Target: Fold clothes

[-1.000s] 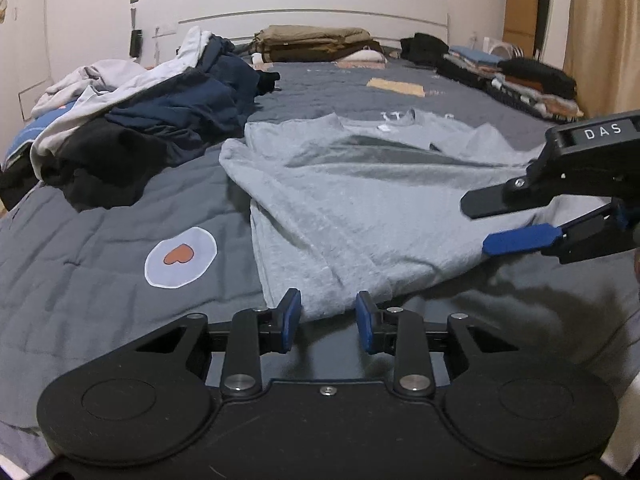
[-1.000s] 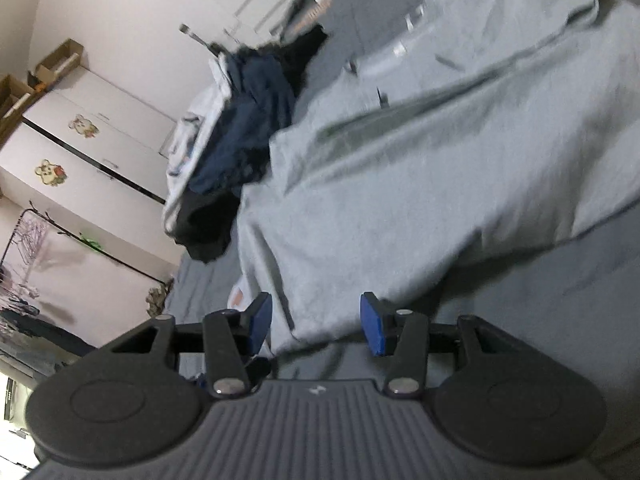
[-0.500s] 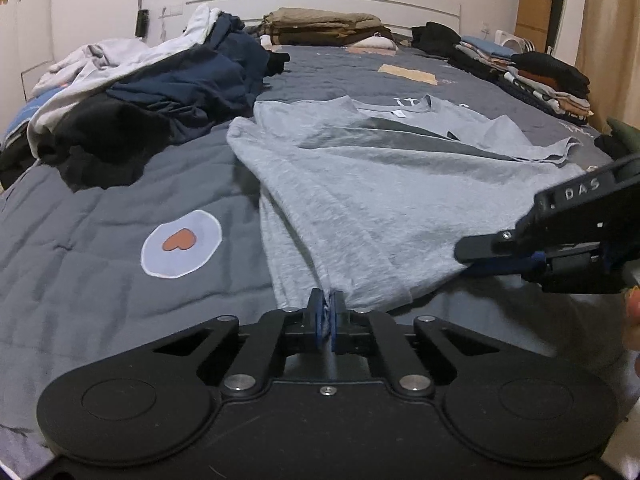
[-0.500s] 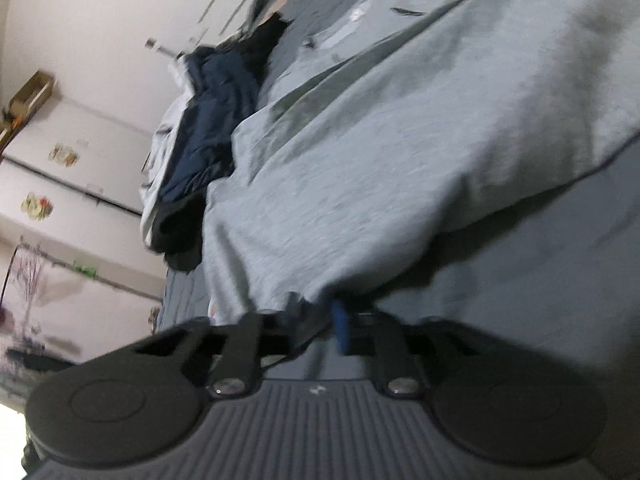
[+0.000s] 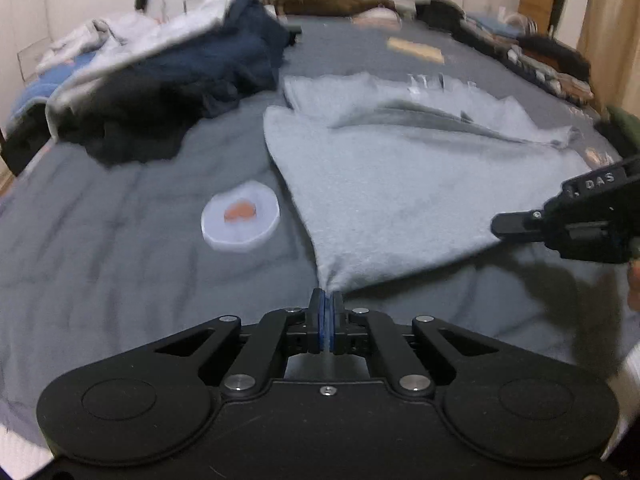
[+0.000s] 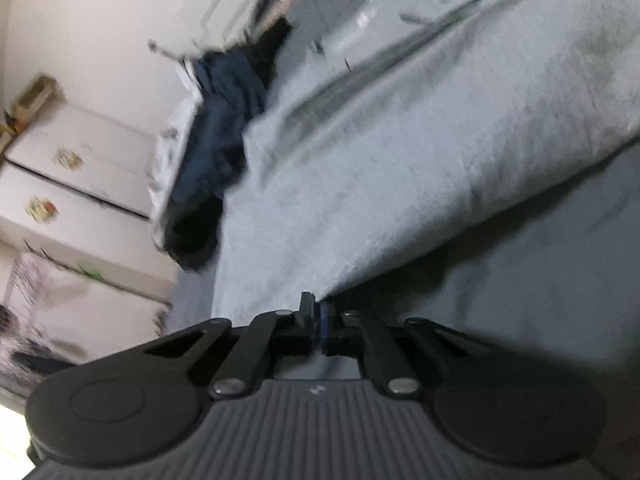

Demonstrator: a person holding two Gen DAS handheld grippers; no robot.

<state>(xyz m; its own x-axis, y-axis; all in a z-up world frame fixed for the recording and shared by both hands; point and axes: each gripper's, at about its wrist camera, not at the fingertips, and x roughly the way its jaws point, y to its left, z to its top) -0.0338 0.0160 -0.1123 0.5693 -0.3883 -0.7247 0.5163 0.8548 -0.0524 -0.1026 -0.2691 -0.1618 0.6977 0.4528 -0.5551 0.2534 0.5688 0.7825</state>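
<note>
Since a second ago, both of my grippers have gone from standing apart at the near hem to pinched tight on it, and the hem now rises off the bed. Left gripper (image 5: 325, 307) grips one bottom corner of the grey T-shirt (image 5: 400, 184), the cloth gathered to a point between its blue pads. Right gripper (image 6: 316, 312) is clamped on the hem further along; in the left view it shows at the right edge (image 5: 520, 226).

Risks, as I judge them: each bite is thin, so a quick lift could pull the fabric free. Uneven pulling would skew the fold. Dragging could also wrinkle the grey quilt (image 5: 100, 240) beneath.

Looks: light grey, soft knit, spread across the middle of the bed, collar toward the headboard, one diagonal crease across the chest, sleeves rumpled. A heap of dark clothes (image 5: 168, 92) lies well apart to its left.
</note>
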